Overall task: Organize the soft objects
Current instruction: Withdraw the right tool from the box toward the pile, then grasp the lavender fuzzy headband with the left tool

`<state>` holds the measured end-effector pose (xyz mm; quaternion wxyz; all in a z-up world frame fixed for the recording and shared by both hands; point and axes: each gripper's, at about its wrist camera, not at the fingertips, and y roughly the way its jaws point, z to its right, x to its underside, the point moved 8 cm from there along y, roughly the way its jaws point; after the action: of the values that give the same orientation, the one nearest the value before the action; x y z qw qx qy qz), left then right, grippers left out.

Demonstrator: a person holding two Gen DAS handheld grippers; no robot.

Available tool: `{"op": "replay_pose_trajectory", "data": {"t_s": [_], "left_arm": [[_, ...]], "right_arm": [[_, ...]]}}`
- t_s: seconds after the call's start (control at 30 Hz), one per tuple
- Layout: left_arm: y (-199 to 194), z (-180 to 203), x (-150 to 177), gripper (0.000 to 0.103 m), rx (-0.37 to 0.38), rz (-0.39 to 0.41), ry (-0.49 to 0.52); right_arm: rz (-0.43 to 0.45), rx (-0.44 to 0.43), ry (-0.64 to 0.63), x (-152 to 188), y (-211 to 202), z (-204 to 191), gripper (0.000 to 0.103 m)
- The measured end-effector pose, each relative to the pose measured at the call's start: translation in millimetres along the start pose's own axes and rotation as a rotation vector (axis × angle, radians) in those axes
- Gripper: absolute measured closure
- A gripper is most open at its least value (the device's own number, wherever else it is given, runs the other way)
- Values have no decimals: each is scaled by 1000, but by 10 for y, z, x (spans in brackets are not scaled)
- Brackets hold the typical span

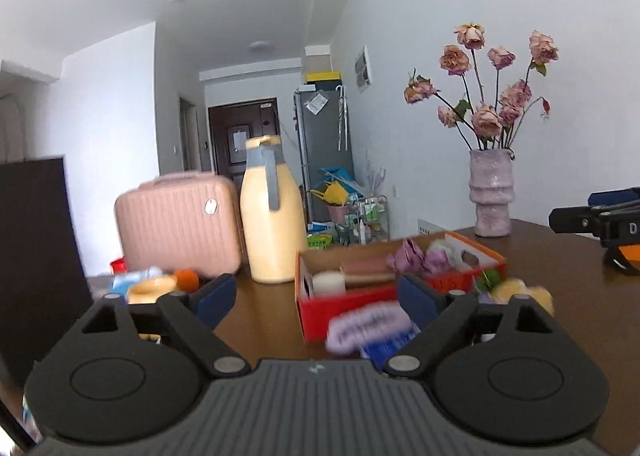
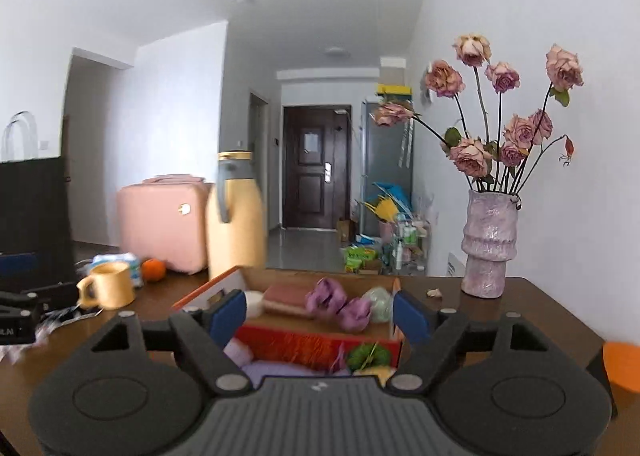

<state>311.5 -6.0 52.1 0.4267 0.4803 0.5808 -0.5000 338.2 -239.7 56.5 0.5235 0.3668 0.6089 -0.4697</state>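
An orange-red cardboard box [image 1: 348, 308] [image 2: 316, 348] sits on the brown table and holds soft things: purple cloth bundles [image 1: 416, 258] [image 2: 336, 302], a pink-brown sponge block [image 1: 366, 272] [image 2: 286, 298], a white roll [image 1: 329, 283] and a pale green ball [image 2: 378, 304]. In front of the box lie a lilac fuzzy piece [image 1: 368, 326] [image 2: 276, 370], a green yarn ball [image 2: 368, 356] and a yellow soft thing [image 1: 520, 292]. My left gripper [image 1: 316, 298] is open and empty, just before the box. My right gripper [image 2: 320, 316] is open and empty, over the box's near edge.
A yellow jug [image 1: 272, 216] [image 2: 236, 216], a pink case [image 1: 180, 224] [image 2: 164, 224], a yellow mug [image 2: 108, 284], an orange [image 2: 154, 269] and a tissue pack stand left. A vase of dried roses [image 1: 490, 192] [image 2: 488, 244] stands back right by the wall.
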Motion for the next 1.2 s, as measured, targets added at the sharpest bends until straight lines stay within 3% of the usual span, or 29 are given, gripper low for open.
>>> {"op": "replay_pose_trajectory", "data": {"t_s": [0.27,0.53,0.73,1.03,1.2], "left_arm": [[-821,20,554,10,-3,-26,-64],[-1337,-5,1022,10,-24,-102,-77],[-1254,-23,1037,10,-32,-112,-83],[-997,129,1123,10,8,-180,-64],[-724,218,994,10,11,-179,-3]], "right_arm": [[4,-45,16,659,-848,-331,16],[-47,-46,0,1211,-1416,-493,15],[-50,-9,47,1210,-1382,-407,15],[-121,-25,99,1305,-1099,-348,19],[-134,-36,115,1214,-784,-284,20]]}}
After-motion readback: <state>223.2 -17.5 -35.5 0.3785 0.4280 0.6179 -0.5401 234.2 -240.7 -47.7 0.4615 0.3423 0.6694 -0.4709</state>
